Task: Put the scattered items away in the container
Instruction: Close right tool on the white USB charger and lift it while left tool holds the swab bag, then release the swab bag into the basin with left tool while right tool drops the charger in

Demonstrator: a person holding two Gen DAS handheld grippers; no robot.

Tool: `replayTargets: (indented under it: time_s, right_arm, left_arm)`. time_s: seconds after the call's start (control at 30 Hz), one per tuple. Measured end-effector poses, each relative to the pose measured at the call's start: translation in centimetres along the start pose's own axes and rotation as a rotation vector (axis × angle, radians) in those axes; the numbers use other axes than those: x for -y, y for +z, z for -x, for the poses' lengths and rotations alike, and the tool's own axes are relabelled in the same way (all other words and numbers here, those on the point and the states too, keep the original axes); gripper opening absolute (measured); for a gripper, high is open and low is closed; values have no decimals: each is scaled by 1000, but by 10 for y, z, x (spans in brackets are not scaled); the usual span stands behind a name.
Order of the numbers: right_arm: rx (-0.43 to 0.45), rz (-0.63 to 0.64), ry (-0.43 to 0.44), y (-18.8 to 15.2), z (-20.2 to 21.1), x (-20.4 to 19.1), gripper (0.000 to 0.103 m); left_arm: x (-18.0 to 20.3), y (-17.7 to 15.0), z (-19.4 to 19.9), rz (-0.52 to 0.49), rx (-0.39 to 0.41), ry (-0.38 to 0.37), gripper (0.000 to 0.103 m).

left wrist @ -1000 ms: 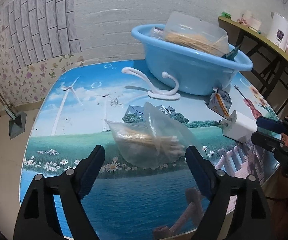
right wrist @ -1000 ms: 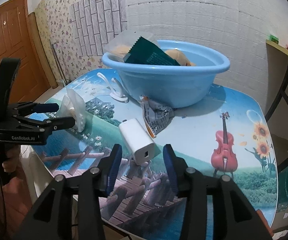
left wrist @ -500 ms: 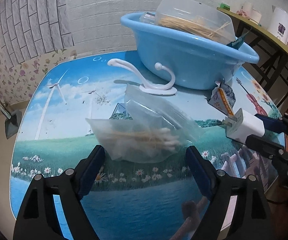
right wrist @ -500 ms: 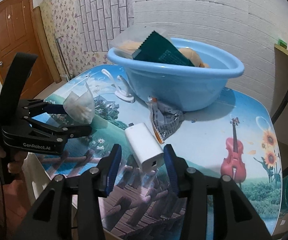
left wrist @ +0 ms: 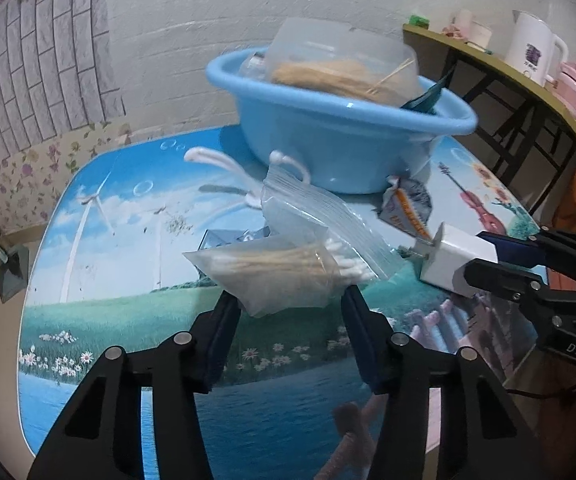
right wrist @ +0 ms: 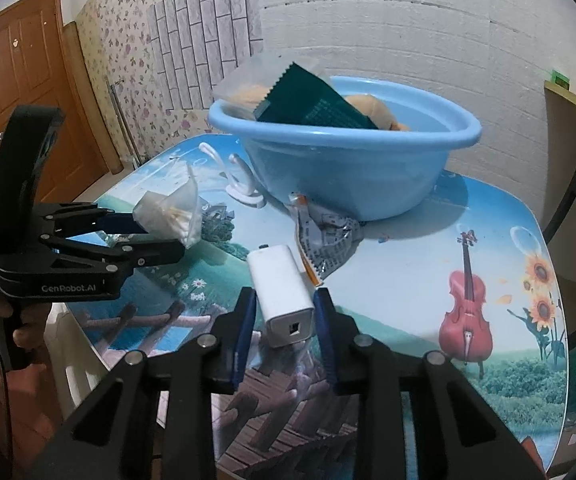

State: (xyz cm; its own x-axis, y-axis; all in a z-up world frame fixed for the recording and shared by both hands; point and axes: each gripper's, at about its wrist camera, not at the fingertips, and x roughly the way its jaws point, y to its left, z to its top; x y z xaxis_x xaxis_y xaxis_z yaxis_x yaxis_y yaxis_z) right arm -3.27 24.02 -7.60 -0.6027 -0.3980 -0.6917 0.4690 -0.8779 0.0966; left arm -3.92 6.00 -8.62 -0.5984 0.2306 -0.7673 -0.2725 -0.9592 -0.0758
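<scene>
Now, with our left claw (left wrist: 290,300) just closed on the clear zip bag of cotton swabs (left wrist: 283,270) and our right claw (right wrist: 281,316) on the white charger block (right wrist: 281,290), we should lift both clear of the tabletop (right wrist: 408,280) before crossing the blue plastic basin's (right wrist: 352,176) rim.

Behind your table (right wrist: 428,272), a whitewashed brick wall (right wrist: 388,28); left of it floral wallpaper (right wrist: 119,36) and a brown door (right wrist: 19,80); right, a shelf (left wrist: 500,64).
</scene>
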Motion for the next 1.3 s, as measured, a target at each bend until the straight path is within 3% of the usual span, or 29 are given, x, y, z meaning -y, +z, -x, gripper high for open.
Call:
replayTargets:
  time_s: [0.43, 0.67, 1.0, 1.3]
  right_arm:
    - [134, -12, 7, 18, 42, -1, 25]
    - [208, 1, 13, 38, 59, 0, 25]
    - [325, 2, -4, 80, 73, 7, 25]
    - [304, -25, -21, 97, 52, 26, 25]
  left_arm:
    - [-5, 15, 52, 39, 124, -20, 50]
    - [1, 38, 66, -1, 164, -3, 51]
    - [11, 71, 51, -33, 173, -15, 51]
    - [19, 89, 23, -54, 142, -29, 51]
